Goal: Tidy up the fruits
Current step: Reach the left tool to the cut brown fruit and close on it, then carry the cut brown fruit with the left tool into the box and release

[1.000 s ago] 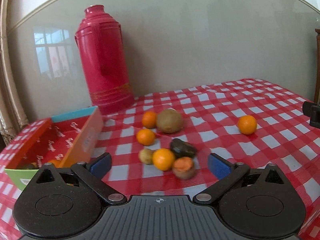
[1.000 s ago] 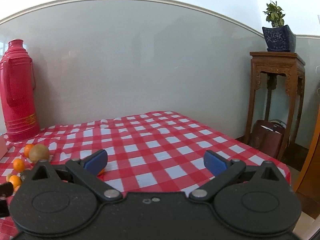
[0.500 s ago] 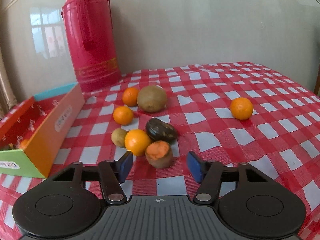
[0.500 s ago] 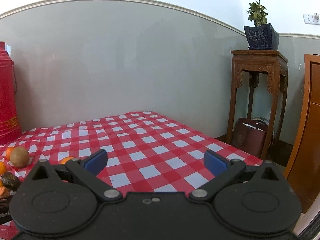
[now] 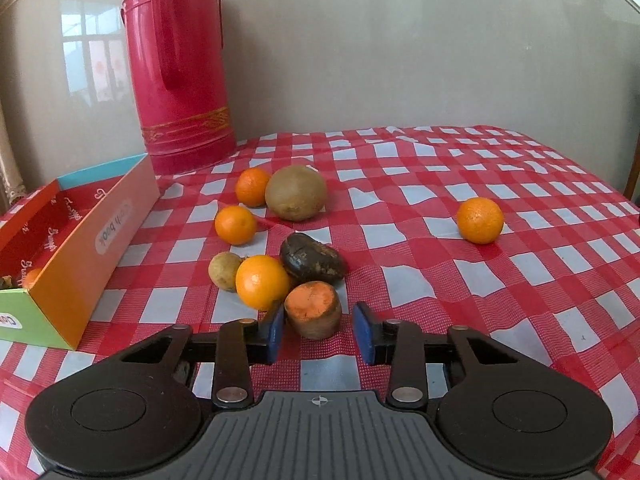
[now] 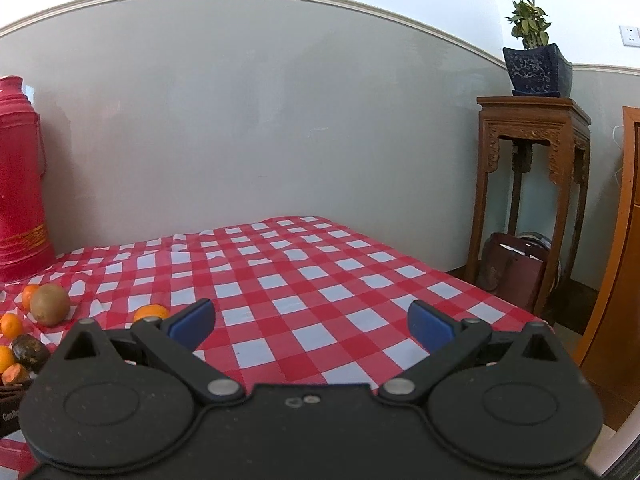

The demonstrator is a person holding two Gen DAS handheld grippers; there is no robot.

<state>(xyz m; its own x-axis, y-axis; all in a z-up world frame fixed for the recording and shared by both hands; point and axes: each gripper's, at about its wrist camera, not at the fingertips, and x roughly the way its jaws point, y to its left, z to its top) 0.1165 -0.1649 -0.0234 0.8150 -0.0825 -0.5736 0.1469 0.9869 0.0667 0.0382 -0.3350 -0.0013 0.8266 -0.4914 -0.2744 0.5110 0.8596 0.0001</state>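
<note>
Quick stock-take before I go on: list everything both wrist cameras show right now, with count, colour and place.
oranges: five on cloth, orange; one apart at right
cut piece: one, orange face, between left pads
dark fruit: one, blackish, mid-cluster
kiwi-like fruit: one, brown
small fruit: one, tan
box: one, multicolour, left
thermos: one, red
tablecloth: red-white check
wooden stand: one, brown
potted plant: one, blue pot
left gripper: closing, gaps remain
right gripper: open, empty

Each gripper, the left gripper (image 5: 318, 328) and the right gripper (image 6: 312, 322), has a black plastic body with round discs, silver screws, and blue pads on its jaws.
</note>
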